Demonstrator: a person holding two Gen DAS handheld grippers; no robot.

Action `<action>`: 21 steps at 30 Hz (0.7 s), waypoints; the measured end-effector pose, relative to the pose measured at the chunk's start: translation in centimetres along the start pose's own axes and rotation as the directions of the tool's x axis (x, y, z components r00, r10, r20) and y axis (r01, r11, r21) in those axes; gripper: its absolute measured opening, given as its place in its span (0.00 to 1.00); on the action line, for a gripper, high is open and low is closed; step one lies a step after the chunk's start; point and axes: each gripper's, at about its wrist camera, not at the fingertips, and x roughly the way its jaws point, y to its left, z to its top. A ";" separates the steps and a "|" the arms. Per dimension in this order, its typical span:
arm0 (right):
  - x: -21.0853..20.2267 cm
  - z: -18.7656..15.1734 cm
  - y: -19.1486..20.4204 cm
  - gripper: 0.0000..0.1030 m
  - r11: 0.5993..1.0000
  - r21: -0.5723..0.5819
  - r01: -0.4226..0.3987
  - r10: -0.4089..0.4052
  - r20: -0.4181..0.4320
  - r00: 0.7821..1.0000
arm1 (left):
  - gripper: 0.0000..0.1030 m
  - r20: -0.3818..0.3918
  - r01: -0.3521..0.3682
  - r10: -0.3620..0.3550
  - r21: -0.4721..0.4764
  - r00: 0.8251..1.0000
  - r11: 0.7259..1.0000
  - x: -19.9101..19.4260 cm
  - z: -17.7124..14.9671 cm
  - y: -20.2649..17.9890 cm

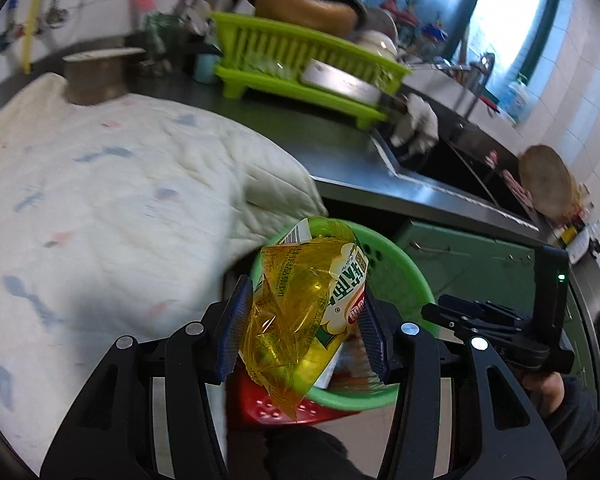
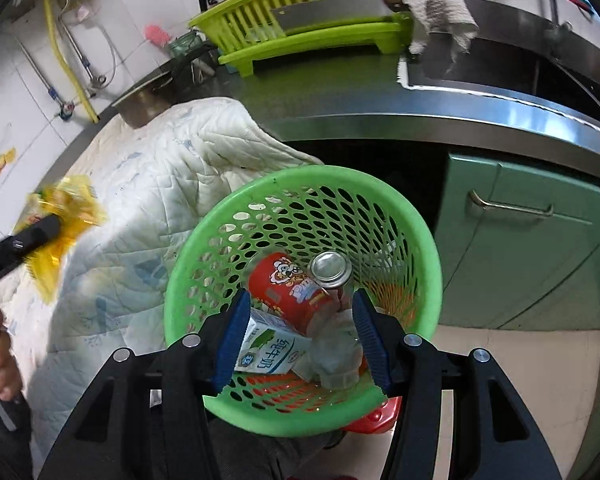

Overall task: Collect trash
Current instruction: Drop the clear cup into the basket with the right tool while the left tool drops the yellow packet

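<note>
Yellow cellophane fills the left tongs: a crumpled wrapper, printed white and green on one side, is clamped between the two blue pads and sticks up well past their tips. In the left wrist view it hangs in front of the green basket, covering the near left part of the rim. From the right wrist view the same wrapper shows at the far left, blurred, over the quilt and well apart from the basket. A hand shows below it at the left edge.

The right tongs hang over the basket's near rim, jaws apart and pressing on nothing; no earlier picture is at hand, and the pads frame the trash lying below them on the basket's floor. That trash is a white milk carton at the near left, a red can lying on its side behind it with its silver end turned up, and a crumpled clear piece at the near right. A red object peeks from under the basket's near edge.

Left of the basket a white quilt drapes over the counter's front edge. Behind it the steel counter carries a lime dish rack at its back, and a white rag hangs at the sink's left corner. Green cabinet doors stand below the counter on the right.
</note>
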 end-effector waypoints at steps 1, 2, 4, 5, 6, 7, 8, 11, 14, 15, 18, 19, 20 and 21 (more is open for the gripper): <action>-0.4 -0.1 -0.2 0.55 1.000 0.005 -0.002 0.002 0.004 1.000 | 0.49 -0.012 0.008 -0.008 0.000 1.000 1.000 0.7 -0.1 -0.5; -0.9 -0.3 -0.5 0.56 1.000 0.012 -0.009 0.009 0.011 1.000 | 0.49 -0.019 0.013 -0.013 0.001 1.000 1.000 1.1 -0.2 -0.9; -1.8 -0.4 -0.7 0.58 1.000 0.015 -0.012 0.012 0.026 1.000 | 0.50 -0.038 0.025 -0.025 0.000 0.999 1.000 2.1 -0.3 -1.9; -2.1 -0.5 -0.8 0.60 1.000 0.016 -0.010 0.009 0.034 0.999 | 0.50 -0.051 0.033 -0.033 0.001 0.998 0.999 2.7 -0.4 -2.4; -2.5 -0.6 -1.0 0.61 1.000 0.018 -0.009 0.008 0.041 0.999 | 0.50 -0.063 0.038 -0.037 0.004 0.997 0.999 3.3 -0.5 -2.9; -3.1 -0.7 -1.2 0.62 1.000 0.020 -0.008 0.007 0.050 0.999 | 0.50 -0.072 0.040 -0.040 0.007 0.997 0.999 3.7 -0.6 -3.3; -3.4 -0.8 -1.3 0.64 1.000 0.020 -0.005 0.003 0.057 0.998 | 0.52 -0.084 0.042 -0.041 0.013 0.996 0.999 4.2 -0.7 -3.8; -4.3 -1.2 -1.7 0.67 1.000 0.023 0.002 -0.004 0.071 0.997 | 0.53 -0.110 0.052 -0.049 0.024 0.993 0.998 5.4 -1.0 -5.2; -5.1 -1.6 -2.1 0.70 1.000 0.024 0.014 -0.016 0.084 0.996 | 0.56 -0.122 0.072 -0.068 0.030 0.990 0.997 6.3 -1.1 -6.5; -5.5 -1.8 -2.2 0.71 1.000 0.026 0.017 -0.020 0.091 0.996 | 0.56 -0.127 0.081 -0.076 0.031 0.989 0.996 6.5 -1.1 -6.9; -6.1 -2.3 -2.4 0.72 0.999 0.031 0.017 -0.020 0.105 0.994 | 0.61 -0.137 0.093 -0.087 0.037 0.987 0.995 7.0 -1.3 -7.8; -6.3 -2.5 -2.4 0.74 0.999 0.032 0.019 -0.023 0.108 0.994 | 0.65 -0.138 0.099 -0.094 0.035 0.986 0.994 7.0 -1.3 -8.0; -6.3 -2.5 -2.5 0.75 0.999 0.034 0.020 -0.023 0.109 0.994 | 0.69 -0.140 0.101 -0.096 0.032 0.985 0.994 7.1 -1.3 -8.2; -6.5 -2.7 -2.6 0.75 0.999 0.035 0.021 -0.025 0.112 0.993 | 0.70 -0.138 0.100 -0.095 0.031 0.986 0.995 7.1 -1.4 -8.4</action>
